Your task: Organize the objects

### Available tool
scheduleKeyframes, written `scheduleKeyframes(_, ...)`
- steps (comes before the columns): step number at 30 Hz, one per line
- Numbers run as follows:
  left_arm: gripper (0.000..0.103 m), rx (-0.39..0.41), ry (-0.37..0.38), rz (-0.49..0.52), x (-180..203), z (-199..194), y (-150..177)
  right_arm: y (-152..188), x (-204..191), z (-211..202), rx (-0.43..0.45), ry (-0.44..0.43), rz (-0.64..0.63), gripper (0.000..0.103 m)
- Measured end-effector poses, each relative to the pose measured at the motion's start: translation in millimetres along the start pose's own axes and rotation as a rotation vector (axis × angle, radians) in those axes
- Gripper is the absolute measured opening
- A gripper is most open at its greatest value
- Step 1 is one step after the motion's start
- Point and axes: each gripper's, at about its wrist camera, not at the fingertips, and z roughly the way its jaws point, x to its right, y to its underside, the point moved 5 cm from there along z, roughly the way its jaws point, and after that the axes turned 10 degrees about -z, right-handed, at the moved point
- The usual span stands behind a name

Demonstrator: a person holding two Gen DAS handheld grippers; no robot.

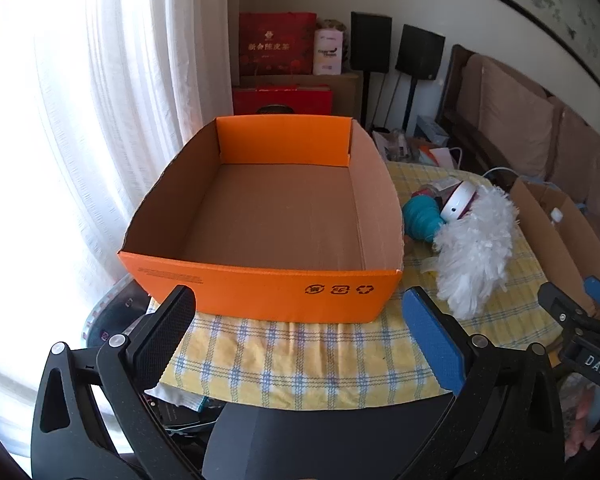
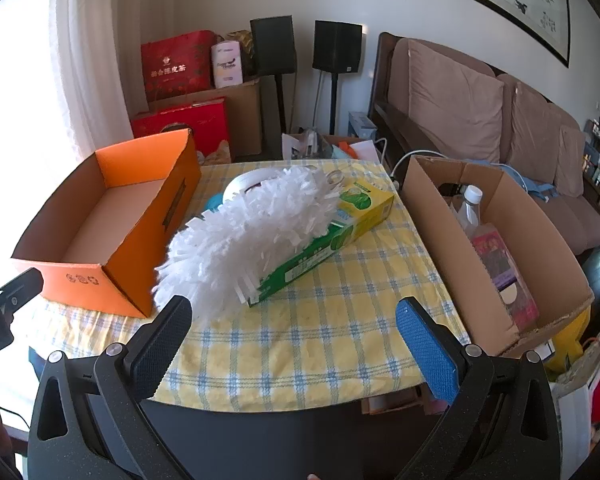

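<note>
An empty orange cardboard tray (image 1: 256, 296) stands on the yellow checked tablecloth (image 1: 300, 364); it also shows in the right wrist view (image 2: 140, 264) at the left. A white fluffy duster (image 2: 252, 236) lies across a green and yellow box (image 2: 340, 232) mid-table; the duster also shows in the left wrist view (image 1: 476, 248). A teal ribbed object (image 1: 422, 216) and a white round device (image 1: 458, 200) lie behind it. My left gripper (image 1: 300, 336) is open and empty, just before the tray's near wall. My right gripper (image 2: 296, 340) is open and empty, in front of the duster.
A brown cardboard box (image 2: 480, 264) at the table's right edge holds a clear bottle (image 2: 470, 210) and a pink packet (image 2: 500, 264). Red gift boxes (image 2: 180, 64), speakers on stands and a sofa (image 2: 480, 120) stand behind. A curtained window is at the left.
</note>
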Motion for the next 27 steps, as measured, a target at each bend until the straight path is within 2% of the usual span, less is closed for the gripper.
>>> scheduleKeyframes(11, 0.103, 0.02, 0.036, 0.046, 19.4, 11.4, -7.5, -9.5, 14.2, 9.0, 0.021, 0.016, -0.003, 0.103)
scheduleKeyframes(15, 0.103, 0.005, 0.124, 0.079, 39.8, 17.5, -11.0, -14.1, 26.2, 17.0, 0.024, 0.006, 0.019, 0.103)
scheduleKeyframes(18, 0.103, 0.001, 0.162, 0.119, 57.5, 21.4, -12.4, -17.9, 39.8, 26.5, 0.017, 0.002, 0.037, 0.103)
scheduleKeyframes(27, 0.102, -0.035, 0.226, 0.209, 113.4, 44.7, -13.0, -34.8, 72.5, 46.3, -0.002, -0.032, 0.074, 0.103)
